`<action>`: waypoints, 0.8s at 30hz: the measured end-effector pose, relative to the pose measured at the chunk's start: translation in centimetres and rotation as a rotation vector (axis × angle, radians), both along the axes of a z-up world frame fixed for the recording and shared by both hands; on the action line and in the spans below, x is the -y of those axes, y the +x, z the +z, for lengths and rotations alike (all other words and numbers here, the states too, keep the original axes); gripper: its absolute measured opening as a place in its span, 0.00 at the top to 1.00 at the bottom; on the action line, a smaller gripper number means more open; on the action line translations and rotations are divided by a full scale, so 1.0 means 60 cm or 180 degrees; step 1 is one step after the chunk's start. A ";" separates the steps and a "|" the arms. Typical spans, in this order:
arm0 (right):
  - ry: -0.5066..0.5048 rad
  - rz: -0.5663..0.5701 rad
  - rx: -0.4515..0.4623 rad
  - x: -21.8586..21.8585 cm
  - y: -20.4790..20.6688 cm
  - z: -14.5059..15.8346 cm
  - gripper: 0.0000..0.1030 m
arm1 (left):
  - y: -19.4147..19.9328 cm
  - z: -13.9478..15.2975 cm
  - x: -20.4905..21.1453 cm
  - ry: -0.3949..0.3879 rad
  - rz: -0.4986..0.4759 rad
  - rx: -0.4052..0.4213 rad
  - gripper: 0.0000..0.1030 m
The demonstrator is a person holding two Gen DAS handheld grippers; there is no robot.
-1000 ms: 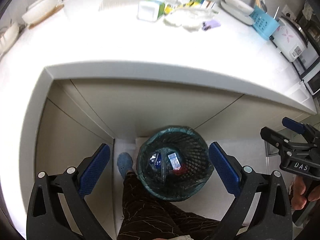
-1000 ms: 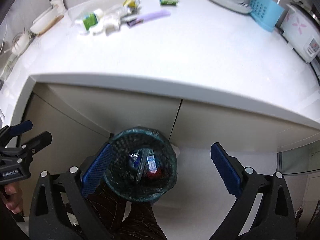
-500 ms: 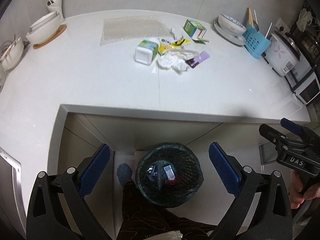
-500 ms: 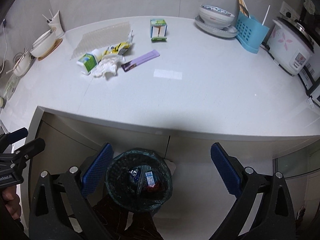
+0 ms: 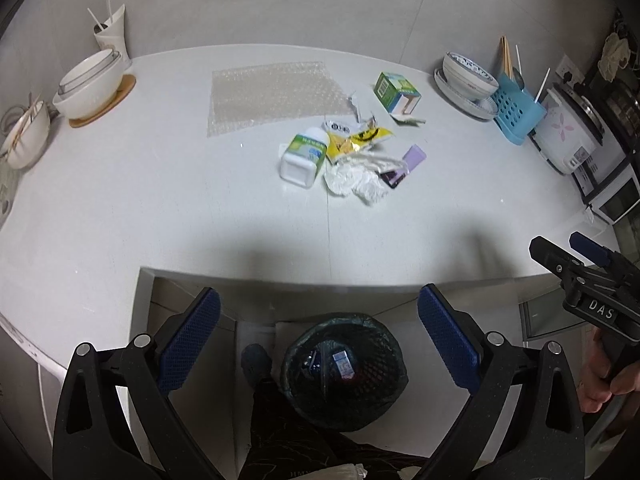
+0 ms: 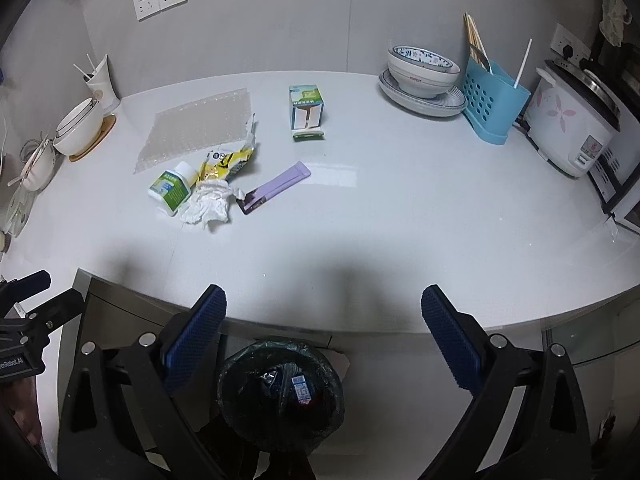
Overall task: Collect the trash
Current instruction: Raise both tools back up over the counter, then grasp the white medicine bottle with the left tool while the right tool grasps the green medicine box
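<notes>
Trash lies in a heap mid-counter: a green-labelled white bottle (image 5: 303, 155) (image 6: 172, 187), crumpled tissue (image 5: 354, 181) (image 6: 208, 204), a yellow wrapper (image 5: 360, 138) (image 6: 228, 160), a purple sachet (image 5: 404, 164) (image 6: 278, 186), a green carton (image 5: 397, 93) (image 6: 306, 106) and a bubble-wrap sheet (image 5: 272, 94) (image 6: 198, 132). A lined mesh bin (image 5: 344, 368) (image 6: 280, 394) stands on the floor under the counter edge with several wrappers inside. My left gripper (image 5: 320, 340) and right gripper (image 6: 322, 340) both hang open and empty above the bin, well short of the heap.
Stacked bowls (image 5: 90, 82) and a cup of sticks (image 5: 112, 32) sit far left. Bowl on plates (image 6: 424, 76), blue utensil caddy (image 6: 494, 98) and rice cooker (image 6: 572, 120) line the right. A person's trouser leg (image 5: 296, 436) is beside the bin.
Both grippers have risen and tilted up from over the bin; the counter top and its trash heap now fill the views, and the bin has dropped to the bottom edge.
</notes>
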State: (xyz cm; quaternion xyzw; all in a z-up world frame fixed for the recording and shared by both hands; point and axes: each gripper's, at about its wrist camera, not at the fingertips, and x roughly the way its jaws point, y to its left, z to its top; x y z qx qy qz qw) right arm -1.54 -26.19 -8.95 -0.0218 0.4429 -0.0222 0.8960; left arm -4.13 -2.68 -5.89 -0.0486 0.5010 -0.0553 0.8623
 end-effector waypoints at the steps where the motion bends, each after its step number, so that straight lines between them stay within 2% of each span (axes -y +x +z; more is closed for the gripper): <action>1: -0.0001 -0.0007 0.0019 -0.002 0.006 0.005 0.09 | 0.006 0.004 -0.002 0.0018 -0.0003 0.0012 0.06; 11: -0.0029 -0.0029 0.0038 -0.028 0.083 0.020 0.09 | 0.095 0.026 -0.030 0.0079 -0.0022 0.0046 0.06; 24: -0.0112 -0.0111 -0.0201 -0.050 0.224 -0.014 0.09 | 0.232 -0.045 -0.036 0.0168 -0.0243 -0.0239 0.07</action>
